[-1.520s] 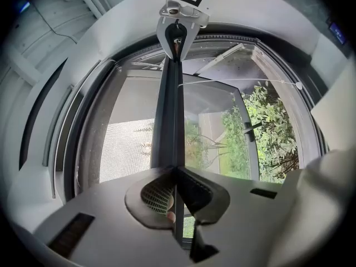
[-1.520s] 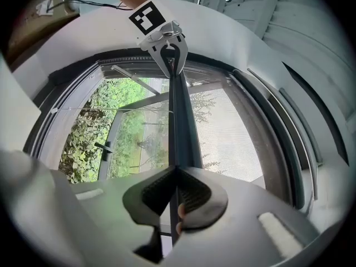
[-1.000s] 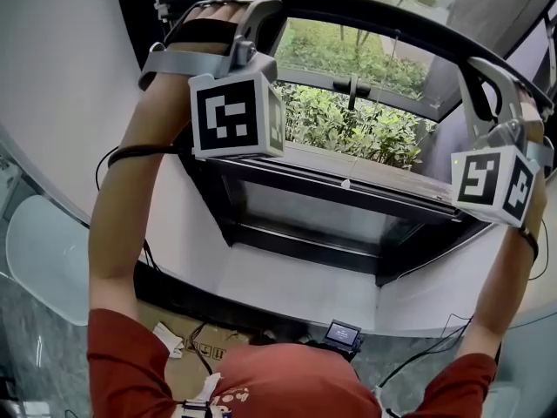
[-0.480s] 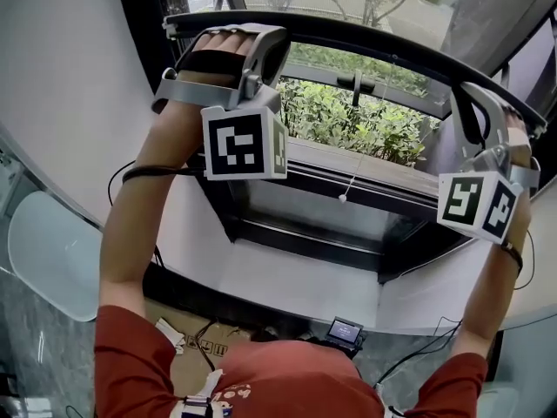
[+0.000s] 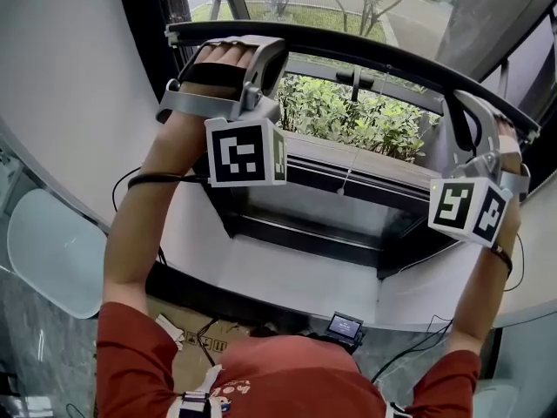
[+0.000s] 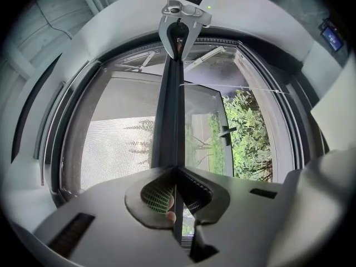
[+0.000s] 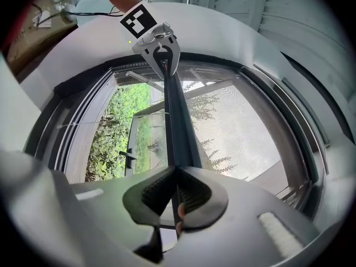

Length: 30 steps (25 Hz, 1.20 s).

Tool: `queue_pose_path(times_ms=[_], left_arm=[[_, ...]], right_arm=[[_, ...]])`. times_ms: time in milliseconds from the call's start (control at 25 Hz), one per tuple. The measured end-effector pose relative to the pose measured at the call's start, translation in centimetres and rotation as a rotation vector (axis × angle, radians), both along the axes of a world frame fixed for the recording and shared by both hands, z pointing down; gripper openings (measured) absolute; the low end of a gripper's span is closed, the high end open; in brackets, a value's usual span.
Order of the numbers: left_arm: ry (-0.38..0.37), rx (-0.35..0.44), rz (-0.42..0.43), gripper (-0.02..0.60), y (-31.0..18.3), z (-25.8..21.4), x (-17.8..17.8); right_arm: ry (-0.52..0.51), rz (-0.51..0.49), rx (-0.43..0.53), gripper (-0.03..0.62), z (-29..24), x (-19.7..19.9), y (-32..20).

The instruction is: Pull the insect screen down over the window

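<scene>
The insect screen's black pull bar (image 5: 365, 49) runs across the window opening from upper left to right. My left gripper (image 5: 265, 49) is shut on the bar near its left end, and my right gripper (image 5: 463, 107) is shut on it near the right end. In the left gripper view the bar (image 6: 171, 110) leads from my jaws (image 6: 177, 171) to the right gripper (image 6: 182, 29). In the right gripper view the bar (image 7: 177, 127) leads to the left gripper (image 7: 159, 44). Grey mesh (image 6: 119, 146) (image 7: 233, 129) hangs on one side of the bar.
Below the bar the window is open onto green shrubs (image 5: 348, 116), with a black window handle (image 5: 356, 81). A thin cord with a bead (image 5: 340, 191) hangs in front of the sill (image 5: 313, 277). A small screen device (image 5: 345, 326) and a cardboard box (image 5: 187, 355) lie below.
The pull bar has come down a little with both grippers shut on it. More of the trees outside now shows above the bar.
</scene>
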<state>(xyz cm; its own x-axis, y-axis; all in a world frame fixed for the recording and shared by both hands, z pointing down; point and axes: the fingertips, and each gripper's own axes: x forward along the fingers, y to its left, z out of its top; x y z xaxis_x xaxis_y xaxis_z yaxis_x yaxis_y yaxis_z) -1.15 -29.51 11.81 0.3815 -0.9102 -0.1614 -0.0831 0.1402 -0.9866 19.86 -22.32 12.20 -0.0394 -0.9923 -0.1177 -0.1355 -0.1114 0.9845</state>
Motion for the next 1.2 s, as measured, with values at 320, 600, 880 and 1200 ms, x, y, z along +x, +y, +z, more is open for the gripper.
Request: queue_pose_path(times_ms=[320,600,880,1200], left_arm=[[-0.019,-0.055,0.017,0.023,-0.1,6.0,-0.1],[-0.012,-0.067,0.017,0.023,0.1,7.9,-0.1],[-0.007,-0.071,0.016,0.023,0.2,7.8,0.0],[-0.012,-0.091,0.019,0.023,0.2,9.5,-0.1]], right_arm=[[-0.005,-0.005,-0.068,0.028,6.0,-0.1,-0.2],[-0.022,0.003,-0.084,0.028,7.8,-0.1,0.1],[-0.039,0.005,-0.084,0.028,7.7,0.0,0.2],[-0.058,0.008,-0.097,0.029,9.4,-0.1,0.1]])
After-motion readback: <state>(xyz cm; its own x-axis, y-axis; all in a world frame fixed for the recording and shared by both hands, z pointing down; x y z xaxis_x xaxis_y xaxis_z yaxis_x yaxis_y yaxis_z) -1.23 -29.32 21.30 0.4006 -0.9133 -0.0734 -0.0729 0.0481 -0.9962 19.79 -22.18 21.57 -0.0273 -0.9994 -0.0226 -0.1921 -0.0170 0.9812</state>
